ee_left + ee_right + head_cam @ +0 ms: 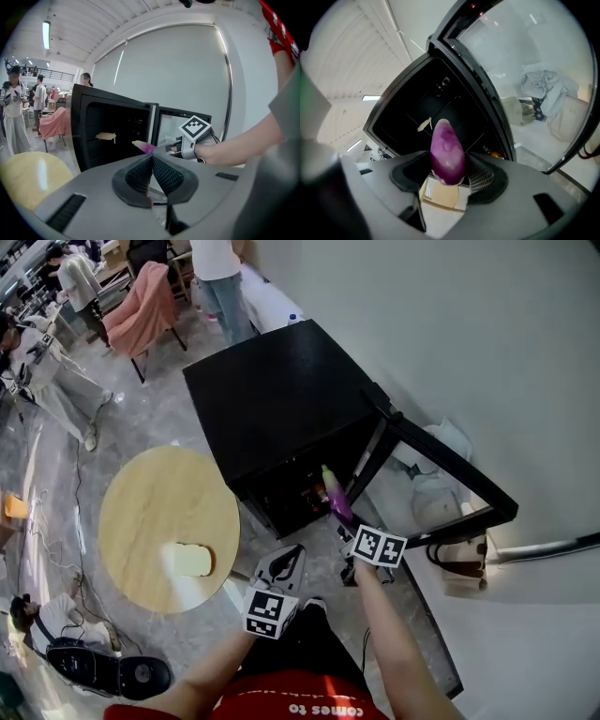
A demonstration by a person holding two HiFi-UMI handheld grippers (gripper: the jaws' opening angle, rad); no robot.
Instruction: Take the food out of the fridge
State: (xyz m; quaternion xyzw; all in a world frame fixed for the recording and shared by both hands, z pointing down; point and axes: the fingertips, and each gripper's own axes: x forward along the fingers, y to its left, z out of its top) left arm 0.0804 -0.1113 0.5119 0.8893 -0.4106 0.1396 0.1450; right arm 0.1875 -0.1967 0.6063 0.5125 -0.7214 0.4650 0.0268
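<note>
The black fridge [272, 399] stands with its door [441, 470] swung open to the right. My right gripper [343, 524] is shut on a purple eggplant [334, 493] just outside the opening; in the right gripper view the eggplant [446, 152] stands up between the pads. The left gripper view shows the eggplant's tip [143, 146] before the fridge [112, 131]. My left gripper [292, 554] hangs lower left of it, its jaws [152, 158] shut on nothing. A pale flat piece of food [106, 136] lies on a fridge shelf. Reddish items [312, 491] lie low inside.
A round wooden table [141, 512] left of the fridge bears one bread slice [192, 561]. White bags [433, 486] lie behind the glass door. A chair with pink cloth [142, 298] and standing people are at the back. Black gear [103, 667] lies on the floor.
</note>
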